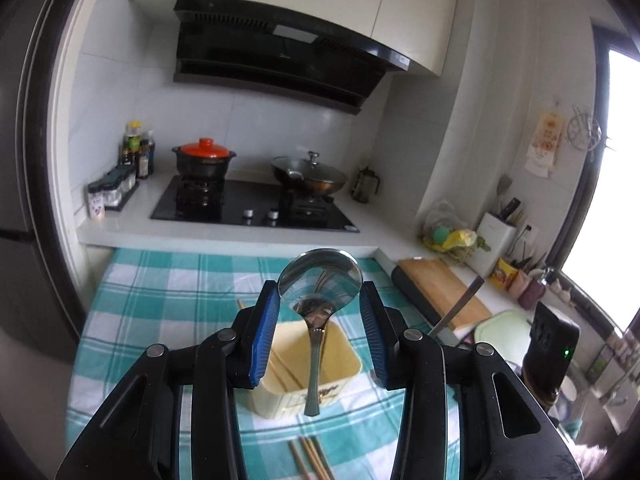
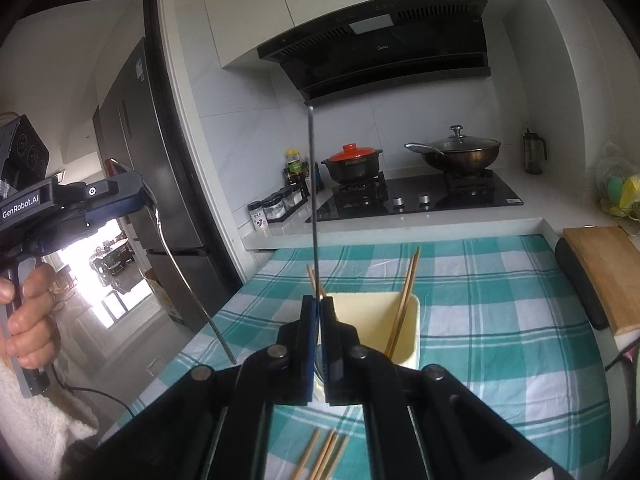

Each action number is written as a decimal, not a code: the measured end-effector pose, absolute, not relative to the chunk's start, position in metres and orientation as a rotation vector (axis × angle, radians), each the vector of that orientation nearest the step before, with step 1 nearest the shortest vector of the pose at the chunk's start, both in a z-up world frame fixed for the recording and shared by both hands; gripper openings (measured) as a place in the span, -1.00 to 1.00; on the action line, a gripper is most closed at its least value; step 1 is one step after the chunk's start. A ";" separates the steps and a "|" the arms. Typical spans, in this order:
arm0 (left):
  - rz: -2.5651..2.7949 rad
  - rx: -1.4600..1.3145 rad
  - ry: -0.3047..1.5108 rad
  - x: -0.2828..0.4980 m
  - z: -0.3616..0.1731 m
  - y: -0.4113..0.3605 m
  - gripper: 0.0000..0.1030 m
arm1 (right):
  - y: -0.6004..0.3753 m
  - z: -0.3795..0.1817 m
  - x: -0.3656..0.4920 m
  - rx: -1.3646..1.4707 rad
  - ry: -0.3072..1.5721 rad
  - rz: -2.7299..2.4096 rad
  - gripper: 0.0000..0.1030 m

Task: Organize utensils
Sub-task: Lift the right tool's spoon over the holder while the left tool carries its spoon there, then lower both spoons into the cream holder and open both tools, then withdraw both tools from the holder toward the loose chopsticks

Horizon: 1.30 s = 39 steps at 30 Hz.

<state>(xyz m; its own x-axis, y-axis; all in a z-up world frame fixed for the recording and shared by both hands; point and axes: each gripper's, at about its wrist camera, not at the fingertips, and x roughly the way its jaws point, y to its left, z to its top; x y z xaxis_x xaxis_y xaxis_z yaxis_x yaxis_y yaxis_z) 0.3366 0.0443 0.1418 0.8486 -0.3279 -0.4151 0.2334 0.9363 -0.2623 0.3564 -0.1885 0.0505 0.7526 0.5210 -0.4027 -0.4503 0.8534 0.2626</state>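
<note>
Holding spoon by bowel edges in left gripper, handle dangling over cream bin. Right gripper clamped on thin metal handle pointing 12 o'clock. My worry: spoon pivots, misses bin, lands on loose chopsticks at 6.

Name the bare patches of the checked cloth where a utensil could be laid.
Free: the checked cloth between the cream bin and the cutting board, and the strip between bin and counter edge. Crowded: in front of the bin, where loose chopsticks lie.
</note>
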 end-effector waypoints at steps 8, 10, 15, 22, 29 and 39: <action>-0.233 -0.229 0.588 0.421 0.086 0.033 -0.20 | -0.174 -0.001 0.435 0.143 0.650 0.497 -0.95; -0.225 -0.228 0.647 0.437 0.062 0.030 -0.20 | -0.170 -0.020 0.450 0.143 0.721 0.495 -0.95; -0.201 -0.217 0.779 0.471 0.006 0.022 -0.20 | -0.159 -0.056 0.481 0.115 0.850 0.478 -0.95; -0.159 -0.228 0.840 0.486 -0.009 0.019 -0.12 | -0.153 -0.055 0.501 0.126 0.920 0.454 -0.86; -0.195 -0.177 0.710 0.405 0.063 0.046 0.31 | -0.179 0.026 0.417 0.068 0.719 0.468 0.03; -0.163 -0.023 0.814 0.241 0.016 0.055 0.53 | -0.223 0.046 0.253 -0.044 0.545 0.353 0.08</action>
